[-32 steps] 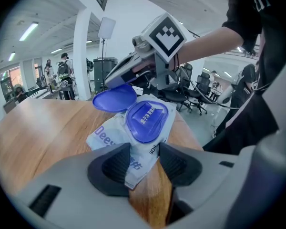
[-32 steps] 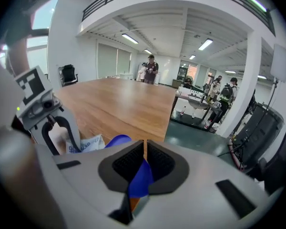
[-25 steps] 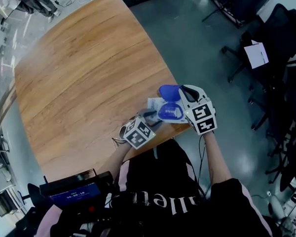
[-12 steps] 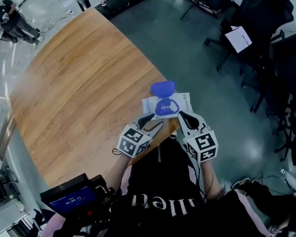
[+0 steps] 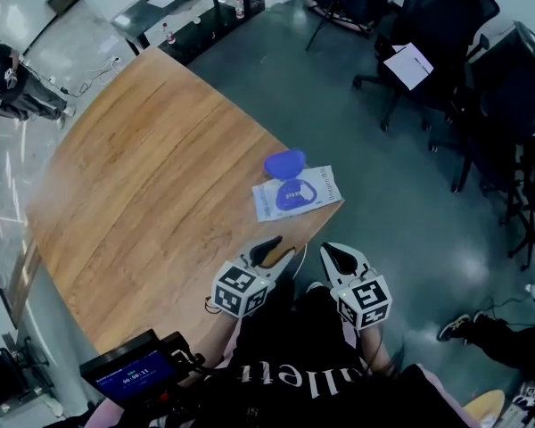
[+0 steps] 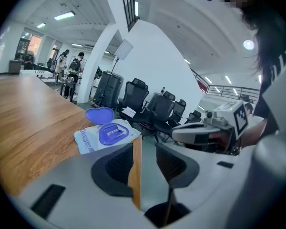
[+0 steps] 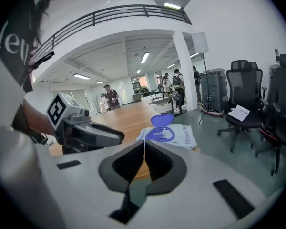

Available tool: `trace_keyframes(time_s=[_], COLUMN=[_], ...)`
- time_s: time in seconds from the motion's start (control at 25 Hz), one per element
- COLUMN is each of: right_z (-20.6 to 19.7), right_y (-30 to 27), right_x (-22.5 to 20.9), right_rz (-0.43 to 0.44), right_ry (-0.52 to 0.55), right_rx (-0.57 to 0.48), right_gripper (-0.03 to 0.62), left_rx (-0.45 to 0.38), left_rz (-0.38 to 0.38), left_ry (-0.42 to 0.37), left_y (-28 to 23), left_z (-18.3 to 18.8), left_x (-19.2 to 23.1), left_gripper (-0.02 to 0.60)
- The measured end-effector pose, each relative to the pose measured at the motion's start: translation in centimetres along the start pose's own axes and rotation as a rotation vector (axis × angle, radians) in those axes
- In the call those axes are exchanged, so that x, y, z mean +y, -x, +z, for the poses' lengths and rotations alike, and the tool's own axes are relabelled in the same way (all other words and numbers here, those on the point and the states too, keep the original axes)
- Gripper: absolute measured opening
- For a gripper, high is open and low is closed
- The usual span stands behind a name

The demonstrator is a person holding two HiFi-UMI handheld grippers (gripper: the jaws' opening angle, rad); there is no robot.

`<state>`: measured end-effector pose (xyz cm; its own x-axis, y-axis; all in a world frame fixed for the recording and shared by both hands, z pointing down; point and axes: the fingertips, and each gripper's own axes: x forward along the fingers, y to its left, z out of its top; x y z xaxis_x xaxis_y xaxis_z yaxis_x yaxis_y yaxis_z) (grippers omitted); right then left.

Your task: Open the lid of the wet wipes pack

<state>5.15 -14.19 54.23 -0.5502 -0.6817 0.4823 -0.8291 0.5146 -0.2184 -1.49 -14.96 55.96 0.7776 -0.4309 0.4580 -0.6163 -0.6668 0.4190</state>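
Broad brown wooden table [image 5: 152, 176] with a curved edge. Directly on it, right at the near right edge: flat white wet wipes pack [image 5: 319, 185], its blue rounded lid [image 5: 284, 162] flipped open toward the far side.

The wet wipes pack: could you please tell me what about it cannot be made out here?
- Small print on the wet wipes pack: too small in the head view, blurred in both gripper views.
- Opening under the raised lid: too small in every view to show whether a wipe sticks out.
- Pack's underside: hidden against the table in every view.
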Motion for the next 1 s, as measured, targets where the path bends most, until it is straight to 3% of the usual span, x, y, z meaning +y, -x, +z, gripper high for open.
trace_keyframes(time_s=[0.12, 0.24, 0.6, 0.84, 1.0], right_z=[-0.7, -1.3, -6.8, -9.7, -10.0], right_y=[1.7, 4.3, 14.2, 18.6, 20.0], right_x=[0.9, 1.5, 3.2, 5.2, 7.7], right_rz=[0.021, 0.047, 0.097, 0.151, 0.186], right_ry=[0.000, 0.026, 0.078, 0.035, 0.017], right_rx=[-0.014, -0.039, -0.061, -0.080, -0.080], right_gripper=[0.011, 0.011, 0.011, 0.011, 0.011], left_rx=[-0.033, -0.075, -0.134, -0.121, -0.123], left_rz=[0.026, 0.081, 0.191, 0.193, 0.206], left_ry=[0.016, 0.020, 0.106, 0.117, 0.118], left_y=[0.9, 2.1, 4.5, 6.1, 8.2], left_z=[0.0, -0.3, -6.6, -10.8, -11.0], left_x=[-1.6, -3.4, -12.5, -17.9, -19.3], left_gripper=[0.103, 0.002, 0.002, 0.002, 0.002])
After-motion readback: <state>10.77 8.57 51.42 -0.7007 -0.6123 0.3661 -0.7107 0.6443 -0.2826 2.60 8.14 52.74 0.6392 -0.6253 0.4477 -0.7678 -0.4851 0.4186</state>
